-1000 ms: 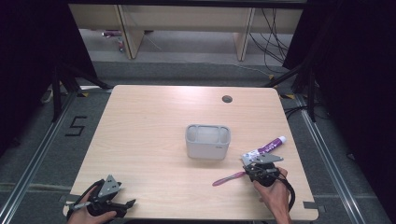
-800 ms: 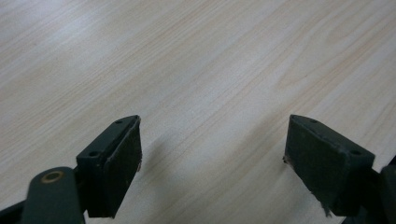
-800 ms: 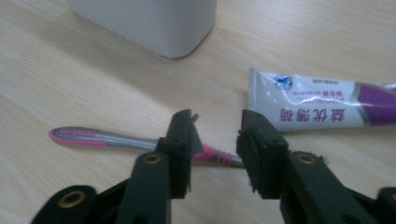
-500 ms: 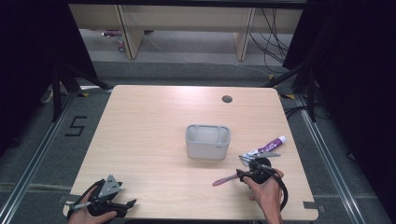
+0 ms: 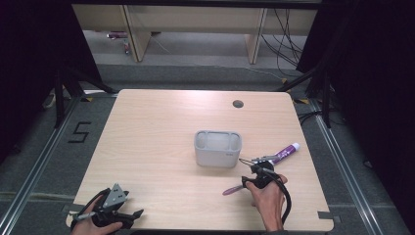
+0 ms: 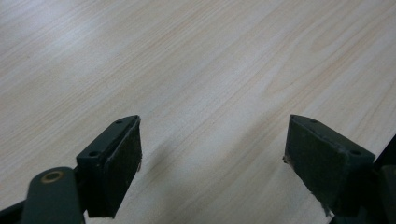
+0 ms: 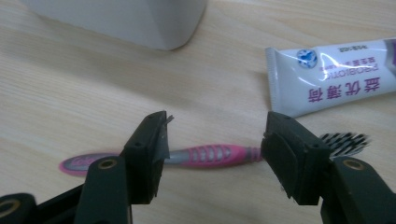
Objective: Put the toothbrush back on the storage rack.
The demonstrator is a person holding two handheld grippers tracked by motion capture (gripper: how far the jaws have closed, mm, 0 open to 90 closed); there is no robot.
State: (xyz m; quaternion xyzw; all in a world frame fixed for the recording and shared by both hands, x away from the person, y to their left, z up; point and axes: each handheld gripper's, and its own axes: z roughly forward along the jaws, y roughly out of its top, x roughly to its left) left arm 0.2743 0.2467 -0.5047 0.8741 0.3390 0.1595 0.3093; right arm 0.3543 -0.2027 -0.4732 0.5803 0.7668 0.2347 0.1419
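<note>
Pink-handled toothbrush (image 7: 210, 155) lay flat on the table (image 5: 147, 137), between the spread jaws of the right gripper (image 7: 212, 154), which had just been opening. A close there risked it rolling or skidding towards the toothpaste tube (image 7: 336, 79) nearby. The grey holder (image 5: 218, 148) stood close; open room lay leftward, where the left gripper (image 6: 212, 163) rested released.

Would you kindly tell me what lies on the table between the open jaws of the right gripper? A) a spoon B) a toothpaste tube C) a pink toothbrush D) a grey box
C: in the right gripper view the pink toothbrush lies flat on the table between the open jaws of the right gripper, untouched by the pads, with the toothpaste tube farther off.
</note>
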